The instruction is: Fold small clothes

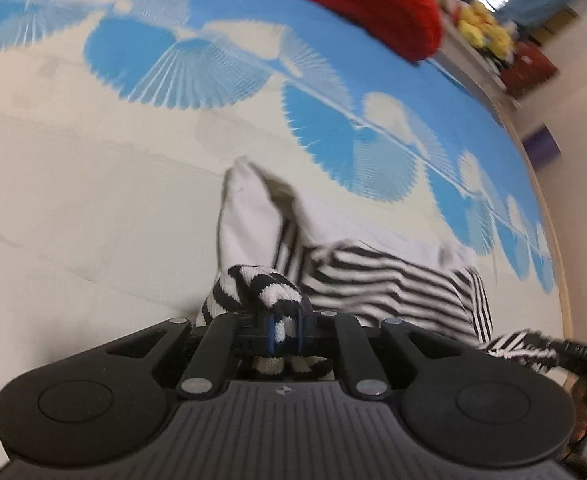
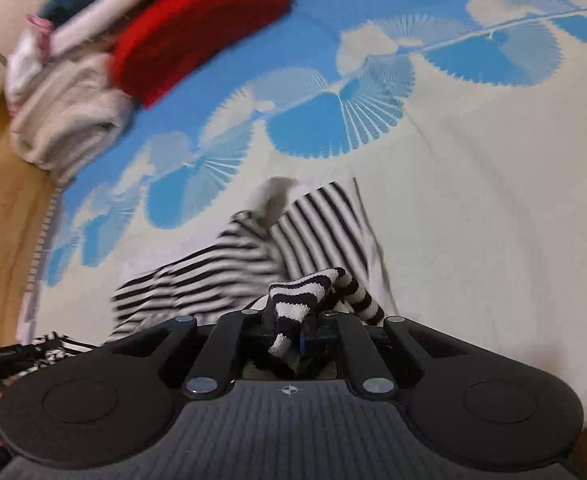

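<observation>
Both tools clamp the black-and-white striped garment (image 1: 377,280): the left tool (image 1: 284,330) and right tool (image 2: 293,334) each pinch a bunched edge, the cloth trailing ahead over the blue-and-white patterned bedsheet (image 1: 93,184).

The black-and-white striped garment (image 1: 381,280) is small, with a plain white inner side showing toward 12 o'clock. It is rumpled and partly lifted off the bed, its striped edges bunched at 6 o'clock.
</observation>
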`<state>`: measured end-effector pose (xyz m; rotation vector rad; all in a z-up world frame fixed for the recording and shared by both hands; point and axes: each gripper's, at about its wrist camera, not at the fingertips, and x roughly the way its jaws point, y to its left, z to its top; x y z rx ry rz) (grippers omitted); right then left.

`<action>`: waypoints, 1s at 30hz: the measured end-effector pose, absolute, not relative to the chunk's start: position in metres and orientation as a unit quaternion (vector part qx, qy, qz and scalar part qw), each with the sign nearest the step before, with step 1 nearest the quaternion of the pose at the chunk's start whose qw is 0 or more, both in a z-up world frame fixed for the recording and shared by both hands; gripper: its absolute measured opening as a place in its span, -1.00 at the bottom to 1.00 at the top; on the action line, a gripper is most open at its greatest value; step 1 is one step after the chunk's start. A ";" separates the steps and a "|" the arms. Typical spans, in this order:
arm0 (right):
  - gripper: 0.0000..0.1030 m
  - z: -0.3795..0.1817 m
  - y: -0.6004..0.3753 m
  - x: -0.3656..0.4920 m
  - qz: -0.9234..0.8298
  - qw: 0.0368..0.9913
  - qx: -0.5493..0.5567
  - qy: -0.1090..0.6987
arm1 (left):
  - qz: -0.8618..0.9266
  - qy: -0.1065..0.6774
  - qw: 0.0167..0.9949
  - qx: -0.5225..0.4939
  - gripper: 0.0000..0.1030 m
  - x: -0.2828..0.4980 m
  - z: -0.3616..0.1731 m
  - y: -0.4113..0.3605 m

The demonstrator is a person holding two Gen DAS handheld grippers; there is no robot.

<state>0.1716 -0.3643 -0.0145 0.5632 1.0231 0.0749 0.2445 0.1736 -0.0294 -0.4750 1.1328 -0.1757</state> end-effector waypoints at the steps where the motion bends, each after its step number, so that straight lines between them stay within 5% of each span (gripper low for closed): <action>1: -0.71 -0.024 -0.364 0.182 0.031 0.830 0.271 0.487 | -0.073 0.541 0.803 -0.238 -0.75 0.248 -0.041 0.178; 3: -0.63 -0.042 -0.365 0.191 0.022 0.819 0.289 0.496 | -0.052 0.557 0.788 -0.257 -0.69 0.253 -0.047 0.183; 7: -0.59 -0.040 -0.368 0.200 -0.013 0.819 0.314 0.479 | -0.080 0.503 0.820 -0.263 -0.01 0.251 -0.020 0.187; 9: -0.59 -0.030 -0.374 0.196 -0.019 0.834 0.326 0.445 | -0.071 0.486 0.831 -0.262 0.02 0.244 -0.011 0.192; 15: -0.25 -0.018 -0.392 0.174 -0.017 0.849 0.368 0.378 | -0.085 0.498 0.818 -0.273 0.03 0.226 -0.008 0.199; 25: -0.09 -0.050 -0.323 0.170 0.117 0.789 0.326 0.508 | -0.136 0.569 0.790 -0.186 -0.01 0.213 -0.028 0.163; 26: -0.09 -0.053 -0.319 0.173 0.118 0.785 0.329 0.511 | -0.133 0.571 0.790 -0.177 -0.06 0.214 -0.030 0.159; 28: -0.08 -0.057 -0.314 0.180 0.115 0.778 0.339 0.516 | -0.135 0.568 0.795 -0.165 -0.54 0.218 -0.031 0.151; 30: -0.08 -0.063 -0.310 0.186 0.108 0.769 0.347 0.526 | -0.144 0.556 0.801 -0.170 -0.69 0.221 -0.031 0.148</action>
